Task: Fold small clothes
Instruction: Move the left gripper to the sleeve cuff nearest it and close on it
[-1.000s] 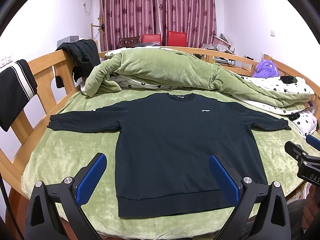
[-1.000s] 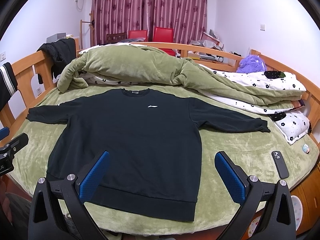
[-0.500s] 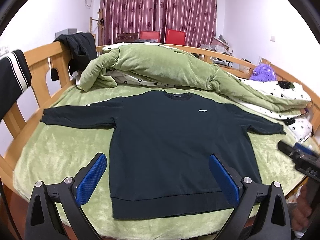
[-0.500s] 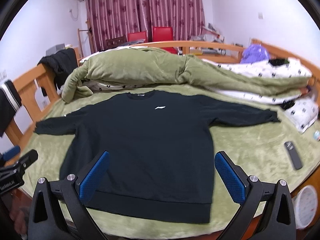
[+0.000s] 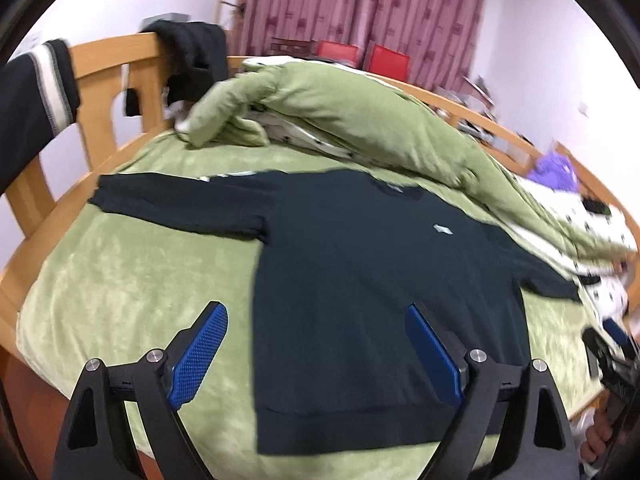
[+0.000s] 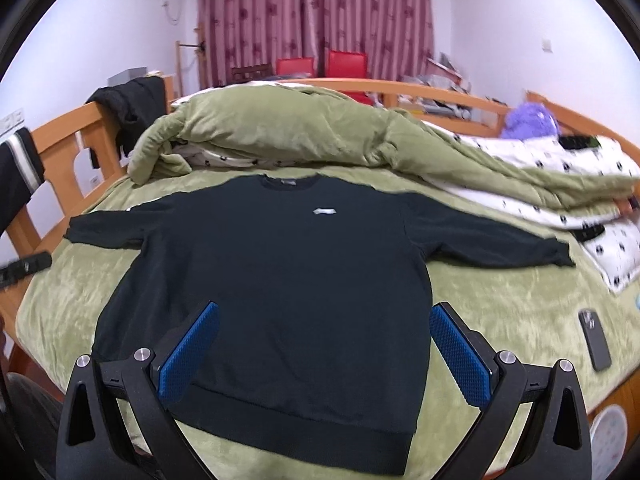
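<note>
A black long-sleeved sweatshirt [image 5: 360, 280] lies flat, front up, on a green bedspread [image 5: 132, 280], sleeves spread to both sides; it also shows in the right wrist view [image 6: 288, 280]. My left gripper [image 5: 316, 316] is open and empty, hovering over the hem's left part. My right gripper [image 6: 324, 312] is open and empty above the lower middle of the sweatshirt. The right gripper's tip shows at the right edge of the left wrist view [image 5: 612, 344]; the left one shows at the left edge of the right wrist view [image 6: 24, 270].
A rolled green duvet [image 6: 280, 132] lies behind the sweatshirt. A wooden bed rail [image 5: 100, 80] with dark clothes hung on it runs along the left. A phone [image 6: 595, 338] lies on the bedspread at right. A purple plush toy [image 6: 528, 120] sits far right.
Both grippers have moved forward and lower over the bed, the left one tilting and swinging toward the left sleeve side. The sweatshirt has not moved. Both stay open.
</note>
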